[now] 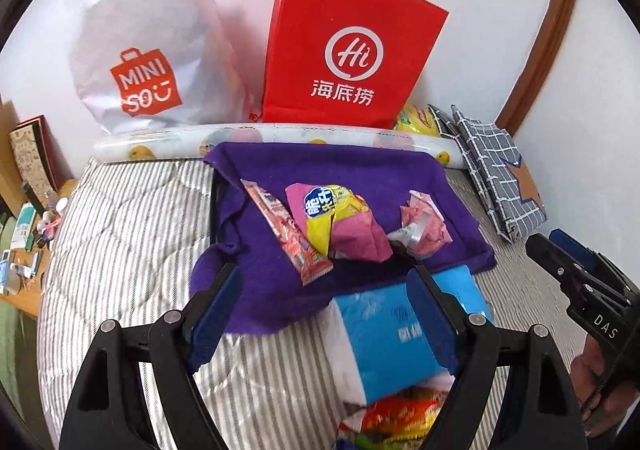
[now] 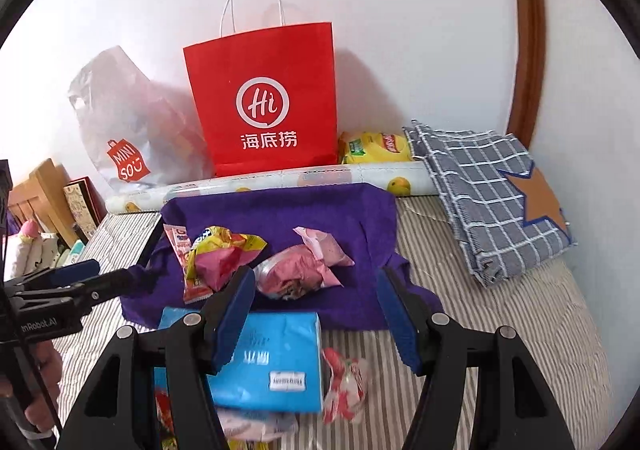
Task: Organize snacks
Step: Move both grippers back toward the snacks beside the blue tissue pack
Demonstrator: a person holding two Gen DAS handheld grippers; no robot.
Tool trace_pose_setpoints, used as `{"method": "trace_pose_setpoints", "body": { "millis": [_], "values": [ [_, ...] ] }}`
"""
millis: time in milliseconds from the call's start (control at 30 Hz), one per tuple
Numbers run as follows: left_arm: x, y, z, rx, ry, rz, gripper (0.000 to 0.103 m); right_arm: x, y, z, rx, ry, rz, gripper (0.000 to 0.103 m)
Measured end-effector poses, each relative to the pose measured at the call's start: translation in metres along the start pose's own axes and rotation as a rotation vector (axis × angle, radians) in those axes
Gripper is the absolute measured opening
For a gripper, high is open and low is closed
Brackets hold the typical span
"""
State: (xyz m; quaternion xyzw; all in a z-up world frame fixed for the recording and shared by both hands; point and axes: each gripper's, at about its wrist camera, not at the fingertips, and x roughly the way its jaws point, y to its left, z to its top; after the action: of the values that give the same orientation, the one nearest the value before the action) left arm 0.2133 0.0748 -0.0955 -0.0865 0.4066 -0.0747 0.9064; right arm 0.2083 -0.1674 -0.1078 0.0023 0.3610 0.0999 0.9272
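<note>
Left wrist view, left gripper (image 1: 324,310) angled down at lower centre, jaws wide and empty, over blue tissue pack (image 1: 384,334), right gripper (image 2: 316,314) likewise open, empty, snacks (image 1: 340,222) on purple cloth (image 1: 256,282) mid-frame.

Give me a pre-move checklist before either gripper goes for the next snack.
1. Left gripper empty, fingers apart: ok.
2. Right gripper empty, fingers apart: ok.
3. Snacks on purple cloth: ok, pink-yellow packet and long red packet lie there.
4. Blue tissue pack off the cloth: not ok, it overlaps the near edge.
5. Loose candy wrapper sorted: not ok, on the striped bedding.
6. Red paper bag contents: cannot tell.
</note>
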Motion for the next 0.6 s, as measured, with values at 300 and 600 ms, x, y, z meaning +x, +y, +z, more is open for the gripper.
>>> {"method": "trace_pose_setpoints", "body": {
  "millis": [300,600],
  "values": [
    [-0.032,-0.008,-0.027,0.029,-0.009,-0.031,0.083,-0.031,-0.001,-0.024,0.048,0.014,-0.014,0.061],
    [-0.049,-0.013,-0.050,0.041,-0.004,-0.038,0.083,-0.048,0.002,-0.048,0.028,0.042,-0.019,0.061]
  ]
}}
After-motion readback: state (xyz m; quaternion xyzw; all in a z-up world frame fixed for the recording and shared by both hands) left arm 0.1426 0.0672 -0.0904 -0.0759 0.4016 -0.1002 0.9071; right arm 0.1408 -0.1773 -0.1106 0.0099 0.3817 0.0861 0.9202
